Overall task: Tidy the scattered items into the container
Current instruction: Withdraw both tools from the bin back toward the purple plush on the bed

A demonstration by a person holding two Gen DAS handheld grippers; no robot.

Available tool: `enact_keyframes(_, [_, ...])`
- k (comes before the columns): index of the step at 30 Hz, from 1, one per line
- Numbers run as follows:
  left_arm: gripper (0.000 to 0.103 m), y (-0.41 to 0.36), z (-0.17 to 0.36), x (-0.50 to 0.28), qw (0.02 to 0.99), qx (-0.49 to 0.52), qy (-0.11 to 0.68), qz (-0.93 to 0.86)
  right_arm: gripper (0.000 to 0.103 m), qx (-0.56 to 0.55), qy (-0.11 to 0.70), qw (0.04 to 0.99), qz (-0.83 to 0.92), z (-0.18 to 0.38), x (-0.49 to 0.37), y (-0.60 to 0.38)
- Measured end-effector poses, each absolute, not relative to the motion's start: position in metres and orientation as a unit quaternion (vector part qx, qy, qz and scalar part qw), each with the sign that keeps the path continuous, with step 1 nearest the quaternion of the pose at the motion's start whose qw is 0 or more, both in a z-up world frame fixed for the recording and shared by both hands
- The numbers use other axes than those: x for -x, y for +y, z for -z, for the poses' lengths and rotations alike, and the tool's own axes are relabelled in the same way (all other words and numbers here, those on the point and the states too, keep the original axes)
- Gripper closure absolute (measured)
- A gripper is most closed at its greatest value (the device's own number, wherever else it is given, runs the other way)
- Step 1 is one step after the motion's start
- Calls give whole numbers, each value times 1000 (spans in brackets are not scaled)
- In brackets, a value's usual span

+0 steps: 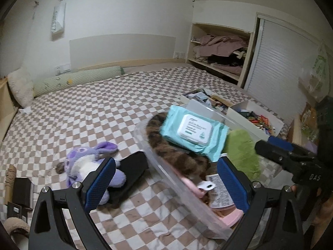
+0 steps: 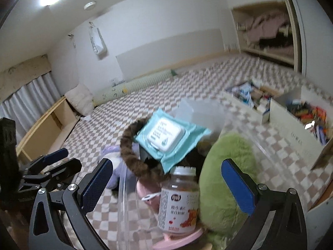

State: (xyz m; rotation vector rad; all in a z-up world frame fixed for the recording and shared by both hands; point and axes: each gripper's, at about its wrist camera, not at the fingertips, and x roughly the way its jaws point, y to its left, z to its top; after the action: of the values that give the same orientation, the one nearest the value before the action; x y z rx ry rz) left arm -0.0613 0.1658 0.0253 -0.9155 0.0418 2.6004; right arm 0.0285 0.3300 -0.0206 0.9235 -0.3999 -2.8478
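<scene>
1. Nearest of all, the clear plastic container (image 1: 154, 156) sits on the checkered bedspread (image 1: 93, 104), its rounded see-through wall showing the squares behind it; in the right wrist view its rim (image 2: 122, 187) curves close in front of the camera.
2. Inside it, a teal soft pack of wipes (image 1: 193, 133) with a hard white flip lid lies tilted on top of the heap, resting over a brown mottled furry loop (image 1: 166, 150).
3. Just right of the pack is a shaggy green plush (image 1: 243, 152), and under the heap a smooth pink plastic piece (image 1: 229, 218) reaches the near wall.
4. A clear bottle (image 2: 179, 202) with a white ribbed cap and a printed label stands upright in the near part of the bin, touching the green plush (image 2: 226, 179).
5. Left of the container, outside it, a purple and white plush toy (image 1: 89, 164) lies on the bedspread beside a flat black item (image 1: 133, 170).
6. The left gripper (image 1: 166, 183) has its blue-padded fingers spread wide, one over the purple toy and one over the bin, gripping nothing.
7. The right gripper (image 2: 166, 185) is likewise spread wide over the bin, with the bottle between its fingers but not pressed.
8. Farther right, two white open boxes (image 1: 258, 112) hold mixed small colourful packets.
</scene>
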Motion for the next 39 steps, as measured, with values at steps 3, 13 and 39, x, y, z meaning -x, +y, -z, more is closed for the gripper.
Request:
enact_keyframes(3, [0, 156, -25, 59, 179, 322, 18, -930, 0, -291, -103, 58, 949, 17, -29, 320])
enact_keyframes(13, [0, 111, -31, 50, 137, 315, 2, -939, 0, -269, -68, 66, 958, 9, -35, 285])
enact_keyframes(39, [0, -23, -29, 29, 26, 297, -25, -954, 0, -266, -71, 141, 951, 6, -22, 185])
